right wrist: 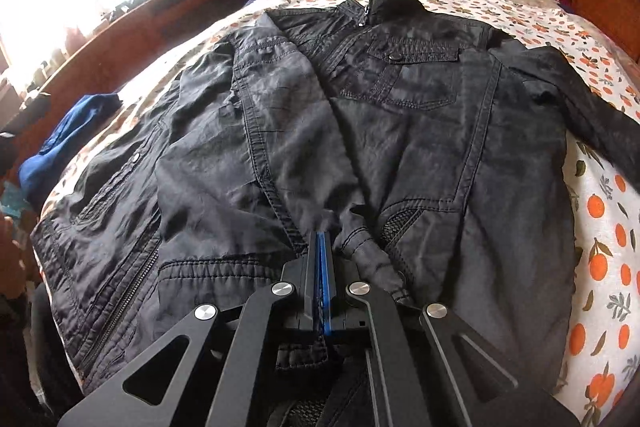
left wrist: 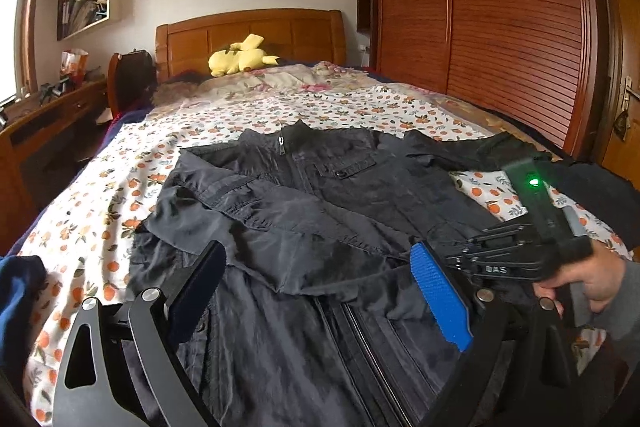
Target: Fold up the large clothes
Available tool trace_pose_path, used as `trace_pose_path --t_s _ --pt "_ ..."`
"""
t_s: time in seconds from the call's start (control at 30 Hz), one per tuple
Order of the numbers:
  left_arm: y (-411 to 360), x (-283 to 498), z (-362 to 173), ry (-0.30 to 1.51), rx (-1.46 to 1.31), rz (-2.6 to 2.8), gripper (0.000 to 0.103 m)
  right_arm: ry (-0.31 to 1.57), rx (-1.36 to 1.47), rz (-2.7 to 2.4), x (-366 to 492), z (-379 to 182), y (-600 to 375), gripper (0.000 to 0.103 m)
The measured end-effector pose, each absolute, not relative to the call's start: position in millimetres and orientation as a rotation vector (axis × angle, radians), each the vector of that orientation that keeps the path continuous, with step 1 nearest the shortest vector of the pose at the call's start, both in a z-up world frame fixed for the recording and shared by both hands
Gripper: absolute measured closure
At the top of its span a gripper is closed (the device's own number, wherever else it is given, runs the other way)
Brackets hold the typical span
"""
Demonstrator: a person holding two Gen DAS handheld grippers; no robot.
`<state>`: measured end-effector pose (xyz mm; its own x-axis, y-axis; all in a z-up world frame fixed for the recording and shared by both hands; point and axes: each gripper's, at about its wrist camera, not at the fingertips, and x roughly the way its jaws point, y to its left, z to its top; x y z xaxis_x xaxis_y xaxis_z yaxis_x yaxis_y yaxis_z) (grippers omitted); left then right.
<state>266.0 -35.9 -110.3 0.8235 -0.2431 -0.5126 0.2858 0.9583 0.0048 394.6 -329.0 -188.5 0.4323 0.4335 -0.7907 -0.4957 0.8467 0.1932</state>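
the black jacket (right wrist: 360, 131) lies front up on the bed (left wrist: 340, 107), collar toward the wooden headboard (left wrist: 248, 31), zip closed at least near the collar. one sleeve (left wrist: 280, 223) is already laid across the chest, its cuff ending near the hem; the other sleeve (right wrist: 580, 99) is spread out away from the body. so the fold looks barely begun: that sleeve, the sides and the lengthwise fold are judged left to do.

the right gripper (right wrist: 322, 247) has its fingers pressed together at the folded sleeve's cuff; whether cloth is pinched between them cannot be told. the left gripper (left wrist: 320, 291) hovers over the jacket's lower part, fingers spread wide, holding nothing.

beside the jacket's hem side lies a blue garment (right wrist: 60, 143), touching nothing of it. a yellow plush toy (left wrist: 240, 57) sits by the headboard, well apart. nothing lies on the jacket.
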Motion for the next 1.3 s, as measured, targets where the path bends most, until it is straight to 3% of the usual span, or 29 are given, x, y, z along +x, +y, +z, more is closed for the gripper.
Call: trace_pose_path --t_s 0.43,0.63,0.73,0.77,0.8,1.2,1.3 --pt "-37 310 -163 0.55 0.047 -0.307 0.009 0.934 -0.075 0.576 390 -185 -332 0.103" --pt "-33 306 -169 0.526 0.028 -0.317 0.009 0.858 -0.073 0.529 380 -152 -353 0.101" --pt "-35 302 -169 0.504 0.037 -0.318 0.008 0.807 -0.06 0.481 382 -129 -374 0.078" --pt "-36 301 -170 0.5 0.039 -0.318 0.008 0.794 -0.06 0.464 383 -124 -380 0.063" --pt "-36 300 -170 0.496 0.041 -0.317 0.008 0.781 -0.062 0.446 385 -118 -386 0.06" --pt "-36 288 -168 0.445 0.041 -0.317 0.002 0.758 0.012 0.215 452 -99 -464 0.039" --pt "-35 286 -167 0.435 0.036 -0.319 0.002 0.786 0.065 0.164 473 -111 -484 0.039"
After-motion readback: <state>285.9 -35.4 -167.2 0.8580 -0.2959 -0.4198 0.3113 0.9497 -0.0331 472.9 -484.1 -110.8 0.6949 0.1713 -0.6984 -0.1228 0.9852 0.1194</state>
